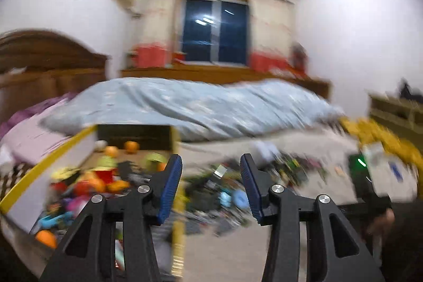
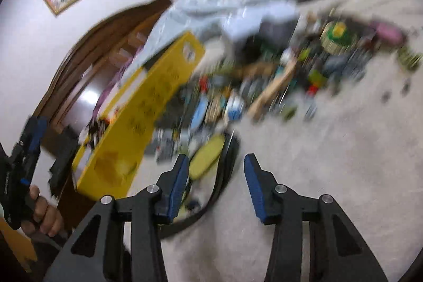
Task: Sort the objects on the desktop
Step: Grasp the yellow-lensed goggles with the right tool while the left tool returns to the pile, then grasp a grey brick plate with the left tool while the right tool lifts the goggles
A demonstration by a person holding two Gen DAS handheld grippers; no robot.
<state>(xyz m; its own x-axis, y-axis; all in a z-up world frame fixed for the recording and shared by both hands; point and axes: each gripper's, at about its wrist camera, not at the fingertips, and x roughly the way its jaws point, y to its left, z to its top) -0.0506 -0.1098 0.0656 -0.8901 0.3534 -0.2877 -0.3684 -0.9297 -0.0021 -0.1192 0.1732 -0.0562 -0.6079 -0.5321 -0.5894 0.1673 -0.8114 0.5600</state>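
Note:
A blurred pile of small mixed objects [image 2: 277, 75] lies on a beige cloth; it also shows in the left wrist view [image 1: 232, 186]. A yellow cardboard box [image 2: 137, 128] stands left of the pile; in the left wrist view the box [image 1: 45, 165] holds toys and orange balls. My left gripper [image 1: 211, 184] is open and empty, held above the box's right wall. My right gripper [image 2: 216, 184] is open and empty above a black curved band [image 2: 224, 176] and a yellow-green flat object [image 2: 206, 155]. The left gripper also shows at the right wrist view's left edge [image 2: 29, 149].
A light blue quilt [image 1: 190, 107] lies behind the pile on the bed. A wooden headboard [image 1: 47, 54] stands at left. A yellow cloth [image 1: 383, 136] and a shelf [image 1: 396, 110] are at right. The other gripper's body with a green light [image 1: 362, 171] is at right.

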